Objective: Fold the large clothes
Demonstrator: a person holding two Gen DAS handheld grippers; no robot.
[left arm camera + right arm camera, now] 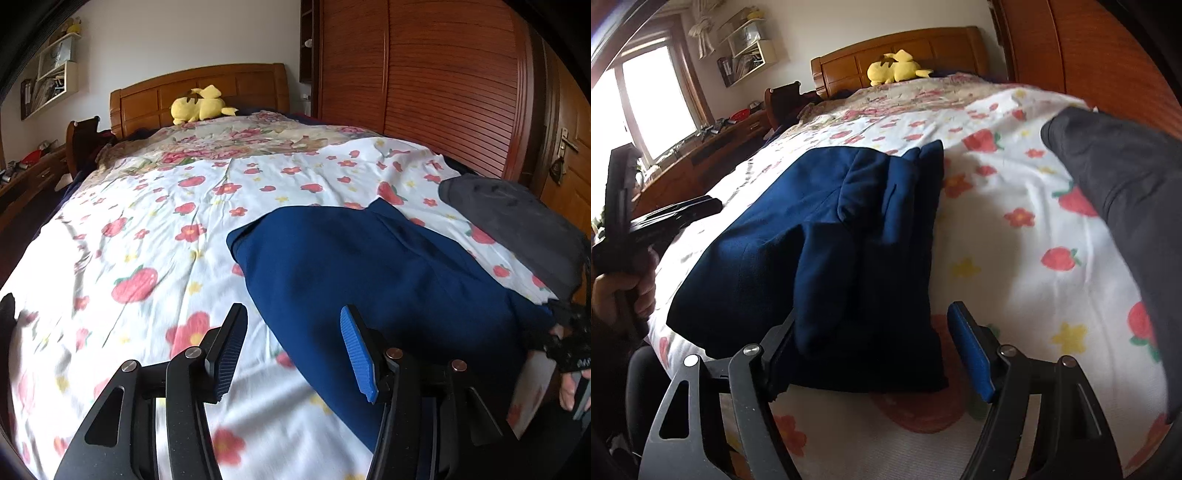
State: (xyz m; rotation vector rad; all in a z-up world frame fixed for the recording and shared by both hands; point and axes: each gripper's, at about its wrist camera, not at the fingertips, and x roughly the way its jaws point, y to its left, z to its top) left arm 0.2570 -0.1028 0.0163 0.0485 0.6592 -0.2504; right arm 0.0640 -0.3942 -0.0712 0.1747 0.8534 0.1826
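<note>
A dark blue garment (369, 266) lies folded on the flowered bedsheet (147, 221). My left gripper (291, 314) hovers open over the garment's left edge, with nothing between its fingers. In the right wrist view the blue garment (831, 221) shows a folded sleeve on top. Its near corner sits between the jaws of my right gripper (873, 314). The cloth hides the left finger's tip, and the blue right pad (971, 350) stands apart from the cloth, so the right gripper is open. The left gripper (701, 206) also shows at the left, held by a hand (617, 288).
A dark grey garment (1126, 192) lies on the bed to the right of the blue one. A yellow plush toy (201, 105) rests by the wooden headboard (207, 85). A red-brown wardrobe (443, 81) stands along the right, and a desk (701, 147) and window (635, 99) on the left.
</note>
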